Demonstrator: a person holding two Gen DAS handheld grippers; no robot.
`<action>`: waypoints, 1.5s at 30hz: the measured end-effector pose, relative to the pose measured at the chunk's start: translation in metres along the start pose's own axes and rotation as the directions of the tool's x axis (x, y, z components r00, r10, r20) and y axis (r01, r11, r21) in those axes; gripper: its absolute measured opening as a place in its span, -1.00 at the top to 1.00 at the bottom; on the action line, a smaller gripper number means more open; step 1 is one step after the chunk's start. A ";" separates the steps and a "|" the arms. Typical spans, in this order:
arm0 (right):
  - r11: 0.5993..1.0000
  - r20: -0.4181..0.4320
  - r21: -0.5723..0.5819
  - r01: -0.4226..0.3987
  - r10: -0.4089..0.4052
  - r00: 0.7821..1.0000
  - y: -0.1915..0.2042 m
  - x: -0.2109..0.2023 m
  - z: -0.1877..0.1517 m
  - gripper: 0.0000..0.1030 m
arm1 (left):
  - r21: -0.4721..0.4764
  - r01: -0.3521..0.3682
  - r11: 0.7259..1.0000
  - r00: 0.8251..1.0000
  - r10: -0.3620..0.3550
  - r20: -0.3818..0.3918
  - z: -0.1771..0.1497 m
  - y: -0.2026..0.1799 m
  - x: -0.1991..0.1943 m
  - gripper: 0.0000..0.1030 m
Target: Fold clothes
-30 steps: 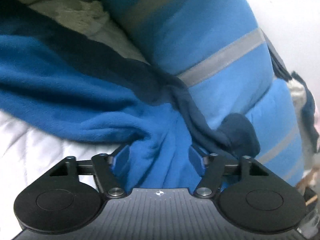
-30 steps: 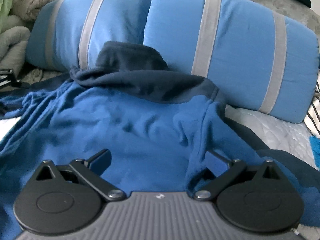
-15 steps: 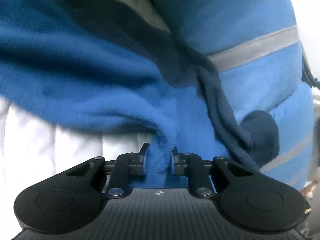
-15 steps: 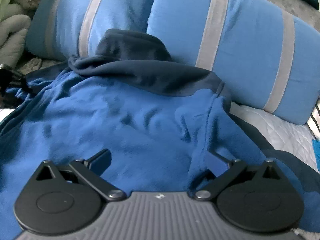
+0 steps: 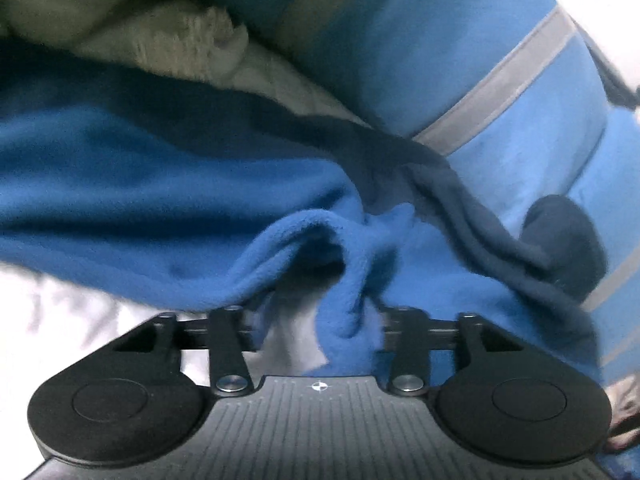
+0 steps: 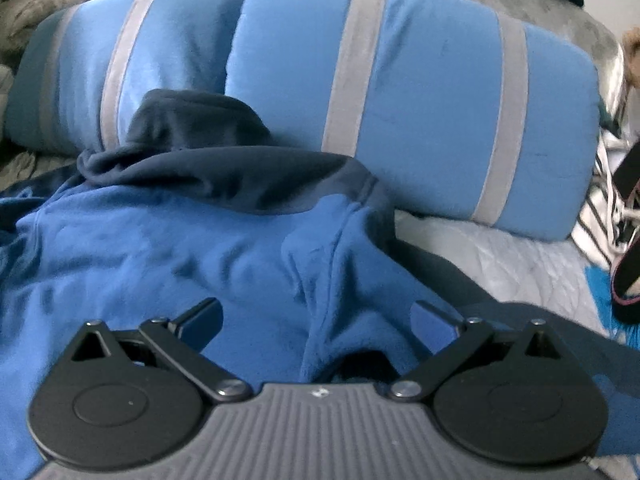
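Observation:
A blue fleece top (image 6: 160, 248) with a navy collar (image 6: 200, 128) lies crumpled on the bed, its collar against the pillows. In the left wrist view the blue fleece top (image 5: 160, 200) bunches into a raised fold at the garment's edge. My left gripper (image 5: 320, 320) has that fold hanging loosely between its jaws, which are opening; the cloth lies nearer the right finger and is not pinched. My right gripper (image 6: 316, 312) stands wide open low over the fleece, with a ridge of cloth between its fingers and untouched by the pads.
Two blue pillows with grey stripes (image 6: 420, 92) (image 6: 140, 60) stand behind the garment. White quilted bedding (image 6: 500, 256) shows at the right and bedding (image 5: 60, 320) by the left gripper. Beige blankets (image 6: 48, 0) are piled far left; striped cloth (image 6: 596, 216) and a dark strap (image 6: 628, 240) lie far right.
The left gripper closed on the fleece fold half a second ago and has since parted its jaws, leaving the fold slack. The right gripper stayed open and shifted slightly over the cloth.

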State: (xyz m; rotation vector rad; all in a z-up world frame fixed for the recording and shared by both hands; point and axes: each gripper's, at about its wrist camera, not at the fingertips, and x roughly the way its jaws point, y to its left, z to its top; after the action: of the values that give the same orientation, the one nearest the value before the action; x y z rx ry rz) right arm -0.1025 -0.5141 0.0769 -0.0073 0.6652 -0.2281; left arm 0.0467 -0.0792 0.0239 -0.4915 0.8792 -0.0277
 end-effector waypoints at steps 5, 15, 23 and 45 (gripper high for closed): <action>1.000 0.027 -0.026 0.001 0.000 1.000 0.004 -0.006 0.003 -1.00 | 0.015 -0.022 1.000 0.999 0.021 0.038 -0.002 -0.014 -0.036 -0.13; 0.998 0.074 0.019 -0.062 0.061 0.995 0.004 -0.024 0.012 -1.00 | 0.179 -0.019 0.984 0.979 -0.019 0.205 -0.013 -0.051 -0.121 -0.39; 0.999 0.192 0.019 -0.043 0.038 0.981 0.000 -0.056 0.024 -1.00 | 0.263 -0.239 0.935 0.883 0.097 0.459 -0.041 -0.046 -0.192 -0.44; 0.910 0.321 0.342 0.234 -0.347 0.881 -0.118 -0.086 0.021 -1.00 | 0.557 0.155 0.816 0.942 -0.292 0.165 -0.087 -0.173 -0.220 -0.47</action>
State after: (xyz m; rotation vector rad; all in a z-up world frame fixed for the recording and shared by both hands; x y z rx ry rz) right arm -0.1798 -0.6120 0.1551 0.1320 0.2361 -0.6047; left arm -0.1295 -0.2191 0.2123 -0.0593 0.5290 -0.4184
